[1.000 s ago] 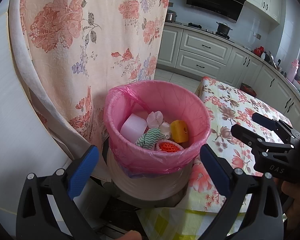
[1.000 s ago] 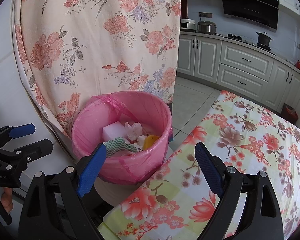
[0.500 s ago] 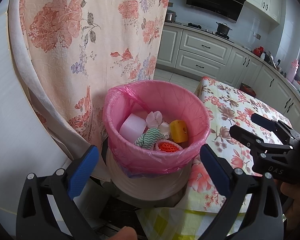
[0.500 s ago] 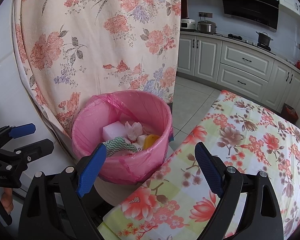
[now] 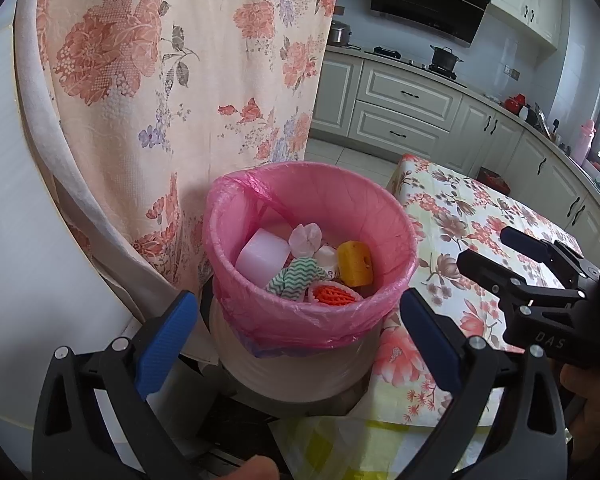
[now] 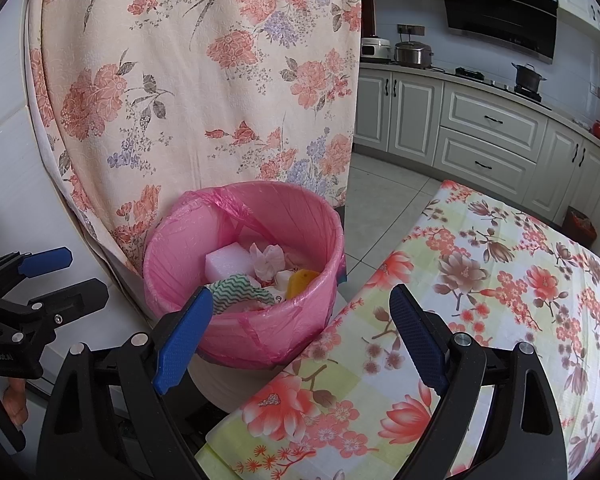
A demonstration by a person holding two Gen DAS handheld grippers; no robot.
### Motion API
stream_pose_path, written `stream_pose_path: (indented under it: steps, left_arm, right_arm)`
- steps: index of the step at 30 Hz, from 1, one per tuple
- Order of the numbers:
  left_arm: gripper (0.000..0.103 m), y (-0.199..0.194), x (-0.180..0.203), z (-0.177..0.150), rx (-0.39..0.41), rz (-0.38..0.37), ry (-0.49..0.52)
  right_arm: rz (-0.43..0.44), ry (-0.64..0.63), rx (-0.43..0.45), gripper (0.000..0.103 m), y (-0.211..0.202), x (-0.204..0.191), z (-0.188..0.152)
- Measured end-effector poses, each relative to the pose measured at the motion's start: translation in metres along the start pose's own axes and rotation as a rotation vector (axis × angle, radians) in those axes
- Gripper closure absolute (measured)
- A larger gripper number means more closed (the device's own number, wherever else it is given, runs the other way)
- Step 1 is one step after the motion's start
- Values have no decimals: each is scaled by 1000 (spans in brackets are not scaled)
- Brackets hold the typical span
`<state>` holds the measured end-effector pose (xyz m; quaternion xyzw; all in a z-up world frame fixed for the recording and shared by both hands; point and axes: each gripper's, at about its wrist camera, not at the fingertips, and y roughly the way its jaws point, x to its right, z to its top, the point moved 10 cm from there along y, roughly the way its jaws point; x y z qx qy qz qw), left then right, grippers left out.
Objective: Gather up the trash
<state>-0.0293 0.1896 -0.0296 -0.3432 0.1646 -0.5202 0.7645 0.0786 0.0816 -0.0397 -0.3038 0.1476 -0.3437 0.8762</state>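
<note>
Nearest to us, our left gripper [image 5: 298, 316] and our right gripper [image 6: 300, 334] both stand wide open with nothing between the blue pads. Just beyond the left one sits the trash bin [image 5: 300, 360], a pale bucket lined with a pink bag [image 5: 320, 320] folded over its rim, beside the corner of the floral tablecloth [image 6: 480, 300]. Inside lie a white foam block [image 5: 262, 257], a crumpled tissue [image 5: 306, 236], a green zigzag cloth [image 5: 296, 278], a yellow sponge [image 5: 354, 264] and an orange net piece [image 5: 334, 294]. We judge it all light and soft; the thin bag would be slippery and easy to tear, so we would pinch the bunched film at the knotted fold on the rim [image 6: 228, 204] rather than the stretched wall. The left view looks down into the bin and shows the orange net, which the rim hides from the right view; the right view shows more of the table, which looks bare. Behind hang a flowered curtain [image 6: 204, 80], then the kitchen cabinets [image 6: 492, 128]
</note>
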Motion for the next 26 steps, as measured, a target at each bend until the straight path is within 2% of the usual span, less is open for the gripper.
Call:
stream_pose_path:
  steps: [13,26]
  left_arm:
    - [5,0,-2,0,27,30,13]
    - [5,1,0,-1,21,30,8]
  right_arm:
    - [-1,1,-3,18,0,1,0]
    - [-1,4,-4,18,2,1,-1]
